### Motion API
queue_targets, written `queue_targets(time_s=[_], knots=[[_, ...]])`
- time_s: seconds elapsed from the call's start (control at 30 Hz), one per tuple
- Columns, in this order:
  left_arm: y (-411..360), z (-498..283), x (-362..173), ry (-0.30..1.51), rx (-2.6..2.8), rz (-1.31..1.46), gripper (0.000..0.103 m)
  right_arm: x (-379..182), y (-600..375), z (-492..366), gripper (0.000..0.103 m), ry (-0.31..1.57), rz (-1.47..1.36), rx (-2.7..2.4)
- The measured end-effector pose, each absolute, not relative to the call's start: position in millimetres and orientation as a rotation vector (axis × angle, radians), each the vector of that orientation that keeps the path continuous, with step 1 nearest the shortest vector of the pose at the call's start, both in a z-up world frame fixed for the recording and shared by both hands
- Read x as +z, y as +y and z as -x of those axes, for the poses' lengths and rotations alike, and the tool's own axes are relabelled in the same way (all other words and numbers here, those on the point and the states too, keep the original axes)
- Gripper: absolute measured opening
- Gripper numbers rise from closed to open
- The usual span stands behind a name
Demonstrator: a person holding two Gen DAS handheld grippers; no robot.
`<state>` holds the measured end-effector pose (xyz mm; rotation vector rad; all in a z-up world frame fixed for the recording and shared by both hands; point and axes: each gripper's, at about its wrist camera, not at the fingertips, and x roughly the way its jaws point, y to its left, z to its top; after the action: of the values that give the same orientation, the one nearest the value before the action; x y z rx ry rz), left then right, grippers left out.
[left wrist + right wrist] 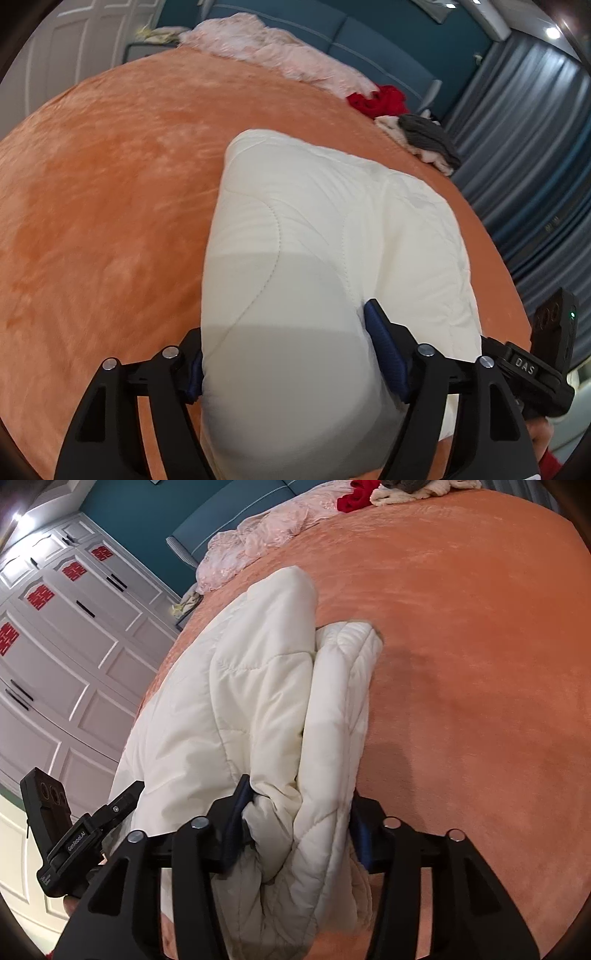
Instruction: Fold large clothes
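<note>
A white quilted padded jacket (325,229) lies folded on the orange bedspread (103,206). My left gripper (291,354) is shut on its near edge, with thick padding bulging between the blue pads. In the right wrist view the white jacket (251,701) stretches away from me, with a folded part along its right side. My right gripper (299,819) is shut on a bunched handful of the jacket's near end. The other gripper's camera mount shows in each view, in the left wrist view (554,343) and in the right wrist view (51,812).
A pale pink garment (269,48) lies at the far side of the bed. A red garment (380,99) and a grey and cream pile (424,140) lie at the far right edge. White wardrobe doors (62,646) and blue-grey curtains (524,147) flank the bed.
</note>
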<state>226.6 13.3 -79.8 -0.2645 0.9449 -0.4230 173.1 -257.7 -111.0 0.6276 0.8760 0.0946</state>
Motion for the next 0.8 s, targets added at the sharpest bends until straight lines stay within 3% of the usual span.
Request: queue_targets(time_s=[0.13,0.27,0.37,0.57,0.8], knots=[[19.5,-218.2,-62.0,0.985,-0.321,0.228,0.076,-88.6,-261.6,-160.6,0.06,0.877,-0.557,0.055],[21.7,-203.4,-34.1,0.94,-0.25,0.133,0.074,-62.4,-265.9,-143.6,0.061,0.849,-0.496,0.012],[8.8,-198.4,-9.2,0.868,-0.203,0.017,0.074,-34.4,-258.6,-144.5,0.051,0.807,-0.44,0.018],[-25.0,-225.4,14.4,0.831,-0.174,-0.087,0.074,3.3,-233.8,-190.6,0.05,0.762,-0.381,0.041],[-43.8,-280.9,-9.9,0.915,-0.154,-0.083,0.074,-17.6,-238.2,-252.8,0.05,0.822,-0.44,-0.059]])
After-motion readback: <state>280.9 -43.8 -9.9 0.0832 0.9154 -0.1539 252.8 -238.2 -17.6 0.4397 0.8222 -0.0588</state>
